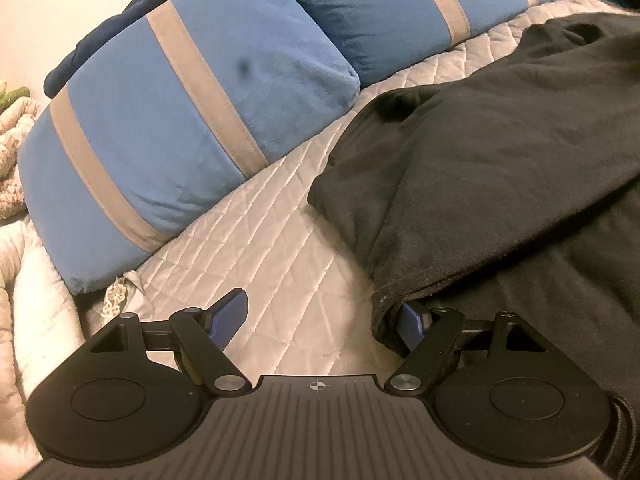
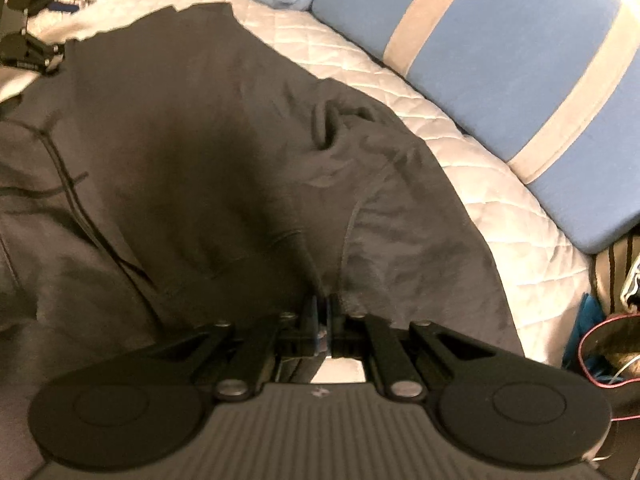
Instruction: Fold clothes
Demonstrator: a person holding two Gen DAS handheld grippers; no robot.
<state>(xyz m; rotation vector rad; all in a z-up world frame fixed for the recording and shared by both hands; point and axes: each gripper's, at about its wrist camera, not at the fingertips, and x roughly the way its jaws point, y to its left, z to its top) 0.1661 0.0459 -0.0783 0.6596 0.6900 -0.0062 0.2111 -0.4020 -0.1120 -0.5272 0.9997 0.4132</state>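
A black garment (image 1: 500, 152) lies spread on the quilted white bedspread (image 1: 264, 240). My left gripper (image 1: 320, 316) is open at the garment's left side. Its left finger (image 1: 232, 314) is over bare quilt, and its right fingertip (image 1: 412, 318) is tucked under the garment's hemmed edge. In the right wrist view the same garment (image 2: 192, 152) looks dark grey, with creases running toward my right gripper (image 2: 320, 312). That gripper is shut on a pinched fold of the cloth. The left gripper's black body (image 2: 30, 54) shows at the far left corner of the garment.
Blue pillows with grey stripes (image 1: 160, 120) line the head of the bed, also seen in the right wrist view (image 2: 520, 60). Crumpled bedding (image 1: 16, 152) lies at the far left. Bags and a red cord (image 2: 608, 344) sit off the bed's right edge.
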